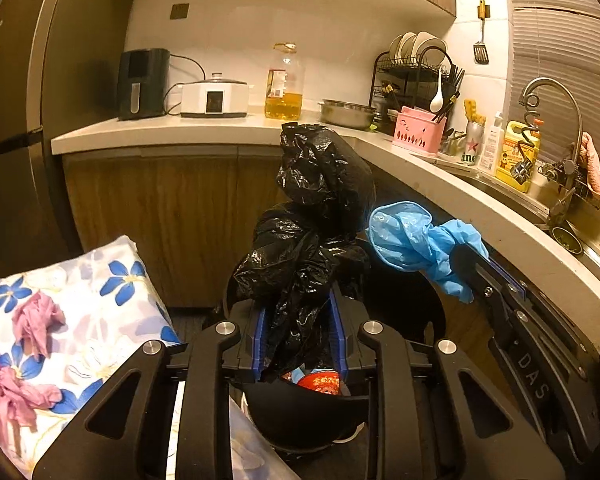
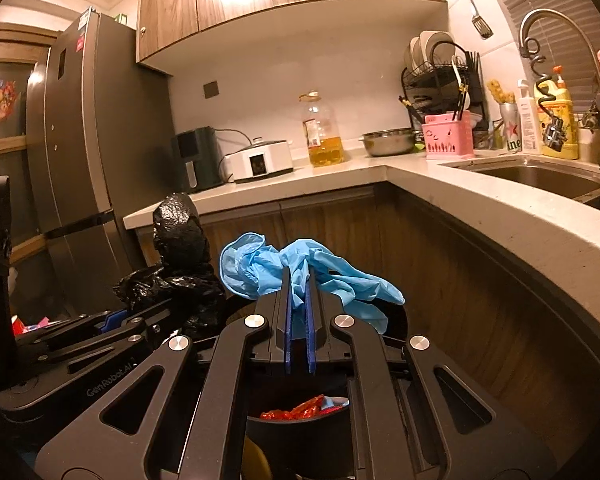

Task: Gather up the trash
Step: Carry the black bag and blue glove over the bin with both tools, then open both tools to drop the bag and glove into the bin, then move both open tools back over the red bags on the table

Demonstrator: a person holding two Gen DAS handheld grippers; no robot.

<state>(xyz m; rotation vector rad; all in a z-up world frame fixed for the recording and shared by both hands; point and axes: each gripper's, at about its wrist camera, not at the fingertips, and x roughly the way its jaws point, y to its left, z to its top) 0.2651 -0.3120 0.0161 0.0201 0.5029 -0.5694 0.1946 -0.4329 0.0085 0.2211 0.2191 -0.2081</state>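
Left gripper (image 1: 300, 320) clamps the black bag (image 1: 312, 216) at twelve o'clock; right gripper (image 2: 299, 300) pinches the blue gloves (image 2: 300, 272) over the bin (image 2: 296, 428).

Each tool (image 1: 300, 332) is black with blue finger pads (image 2: 288, 320), silver screws and white lettering.

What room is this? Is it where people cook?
Yes, it looks like a home kitchen. There is a sink with a tall faucet, a dish rack full of plates, and a big bottle of cooking oil on the counter.
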